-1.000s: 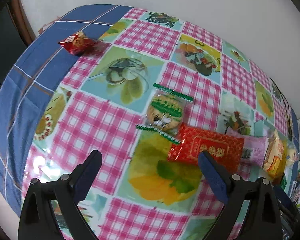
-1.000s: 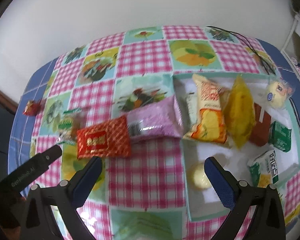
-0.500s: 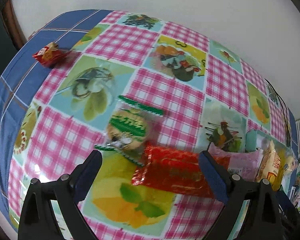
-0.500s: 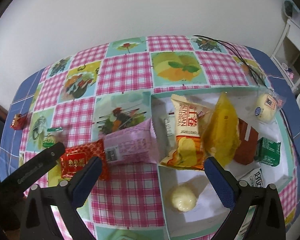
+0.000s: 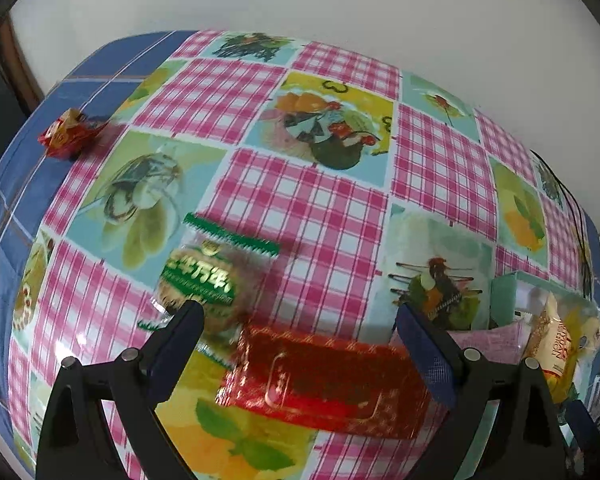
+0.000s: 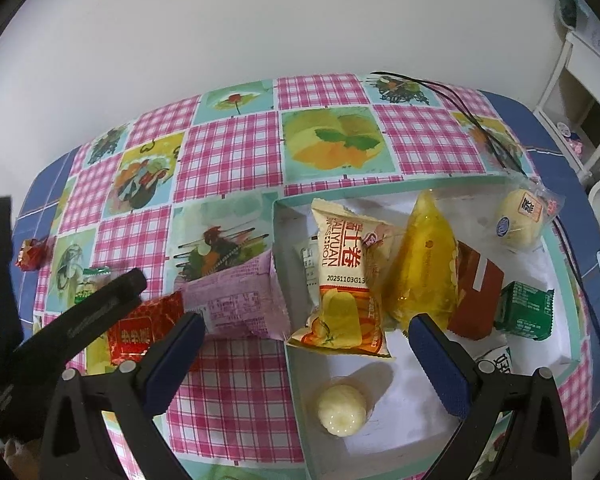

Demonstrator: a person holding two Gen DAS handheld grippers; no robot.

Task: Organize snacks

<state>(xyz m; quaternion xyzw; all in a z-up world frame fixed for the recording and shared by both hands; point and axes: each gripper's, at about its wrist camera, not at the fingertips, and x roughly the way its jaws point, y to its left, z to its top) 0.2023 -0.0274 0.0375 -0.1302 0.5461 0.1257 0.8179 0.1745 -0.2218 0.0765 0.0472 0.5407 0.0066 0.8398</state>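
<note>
My left gripper (image 5: 300,316) is open and empty, low over a red foil packet (image 5: 324,380) that lies between its fingers. A round cake in a green-edged clear wrapper (image 5: 204,280) lies by the left finger. A small red candy (image 5: 64,132) sits far left. In the right wrist view my right gripper (image 6: 304,328) is open and empty over the near-left edge of a white box (image 6: 560,272) with several snacks, among them a cream roll pack (image 6: 344,280) and a yellow pack (image 6: 424,268). A pink packet (image 6: 236,300) lies left of the box beside the red packet (image 6: 140,328).
A checked pink tablecloth with fruit pictures (image 5: 300,208) covers the table, with blue borders (image 5: 16,184). A black cable (image 6: 472,120) runs along the far right. A white wall stands behind the table. The left gripper's arm (image 6: 60,328) crosses the right view's lower left.
The left gripper has moved forward and down, so the red packet now lies between its fingers. The right gripper has shifted right, over the box.
</note>
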